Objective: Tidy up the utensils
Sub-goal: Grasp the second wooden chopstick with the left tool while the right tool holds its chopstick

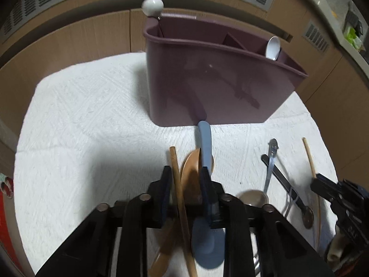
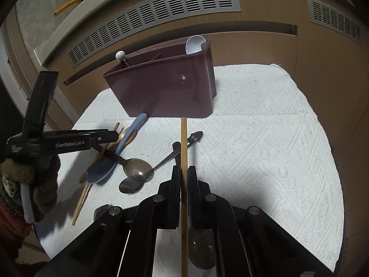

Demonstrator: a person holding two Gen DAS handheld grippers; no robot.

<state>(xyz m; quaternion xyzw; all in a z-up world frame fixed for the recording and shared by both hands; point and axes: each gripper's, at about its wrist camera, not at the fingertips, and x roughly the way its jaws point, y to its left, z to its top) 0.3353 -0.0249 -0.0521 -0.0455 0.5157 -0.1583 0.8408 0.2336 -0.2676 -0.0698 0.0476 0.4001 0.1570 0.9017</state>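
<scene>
A purple divided caddy (image 1: 207, 80) (image 2: 166, 87) stands on the white cloth, with a white-knobbed utensil (image 1: 152, 5) and a white spoon (image 1: 273, 47) in it. My right gripper (image 2: 183, 180) is shut on a wooden chopstick (image 2: 183, 143), which points at the caddy. It shows at the right of the left wrist view, with the right gripper (image 1: 316, 182) on the chopstick (image 1: 309, 154). My left gripper (image 1: 185, 175) (image 2: 110, 140) stands over a pile, jaws apart. A second chopstick (image 1: 175, 161) and a wooden spoon (image 1: 191, 168) lie between the fingers. A blue spoon (image 1: 204, 143) (image 2: 101, 168) runs under the right finger.
Metal spoons (image 2: 138, 169) (image 1: 253, 197) lie crossed on the cloth (image 2: 265, 127) between the grippers, and one more spoon (image 2: 201, 249) lies under my right gripper. Wooden cabinet fronts with vent grilles (image 2: 152, 16) rise behind the caddy. A knit sleeve (image 2: 11, 184) holds the left gripper.
</scene>
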